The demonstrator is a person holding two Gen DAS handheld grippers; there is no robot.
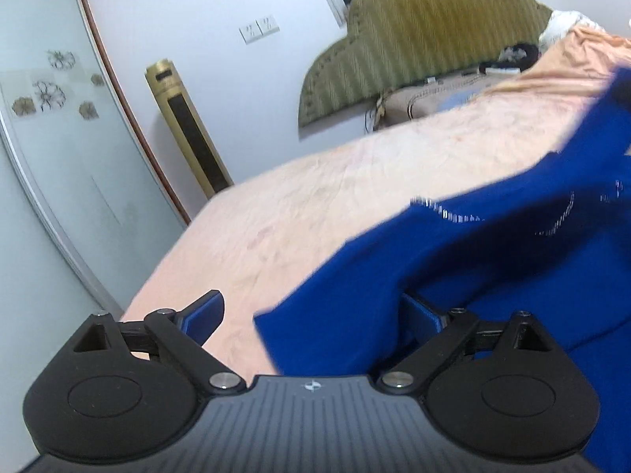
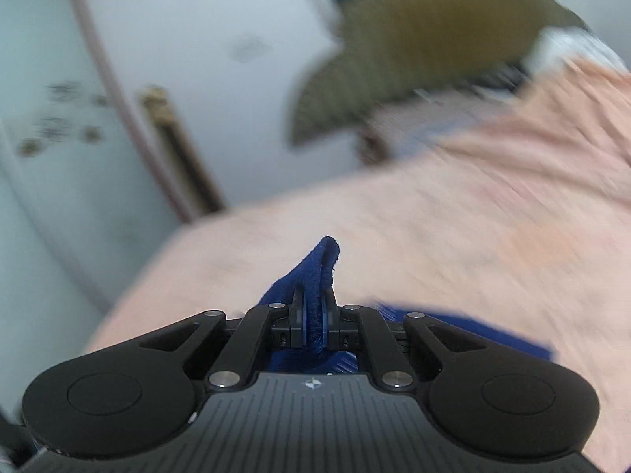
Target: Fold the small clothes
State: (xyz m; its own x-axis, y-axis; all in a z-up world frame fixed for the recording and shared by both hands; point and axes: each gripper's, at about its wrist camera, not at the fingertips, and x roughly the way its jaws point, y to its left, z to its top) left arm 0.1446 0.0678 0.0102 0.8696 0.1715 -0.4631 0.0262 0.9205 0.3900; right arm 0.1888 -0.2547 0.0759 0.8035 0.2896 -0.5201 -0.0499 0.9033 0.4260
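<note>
A royal-blue garment (image 1: 493, 260) with small silver studs is lifted above the peach bedsheet (image 1: 315, 205) on the right of the left wrist view. My left gripper (image 1: 311, 315) is open; the cloth drapes over its right finger (image 1: 422, 317), and the left finger (image 1: 203, 315) is bare. My right gripper (image 2: 314, 315) is shut on a fold of the same blue garment (image 2: 315, 272), which sticks up between the pads. The right wrist view is blurred by motion.
An olive padded headboard (image 1: 426, 39) stands at the far end of the bed, with pillows and dark items (image 1: 516, 55) by it. A gold tower fan (image 1: 189, 134) stands by the white wall. A glass wardrobe door (image 1: 51, 138) is at the left.
</note>
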